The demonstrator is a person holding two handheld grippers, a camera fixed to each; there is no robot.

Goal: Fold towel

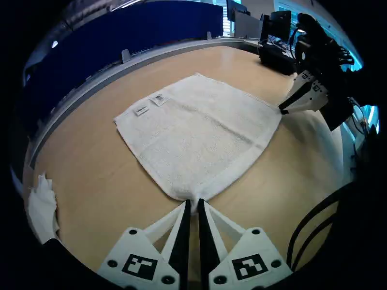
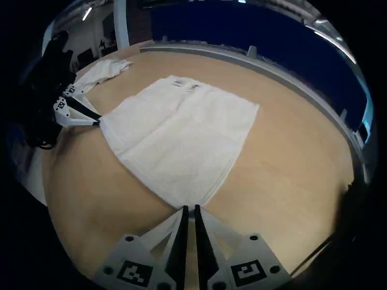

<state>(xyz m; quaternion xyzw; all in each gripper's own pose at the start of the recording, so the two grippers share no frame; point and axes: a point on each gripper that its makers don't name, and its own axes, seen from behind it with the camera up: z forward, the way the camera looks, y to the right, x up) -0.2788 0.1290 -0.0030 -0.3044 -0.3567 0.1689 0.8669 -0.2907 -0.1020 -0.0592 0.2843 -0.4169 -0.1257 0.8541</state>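
Towel (image 1: 193, 130) lies spread flat on the wooden table (image 1: 96, 179); my left tongs (image 1: 193, 209) are clenched on its nearest corner; my right tongs (image 2: 190, 210) grip the adjacent corner, both low at the tabletop.

I see the cream towel (image 1: 198, 130) spread flat on the wooden worktop (image 1: 96, 174), two small tags (image 1: 150, 105) showing near its far edge.

Both views look low and close across the towel (image 1: 198, 130) from adjacent corners (sharing its whole spread).
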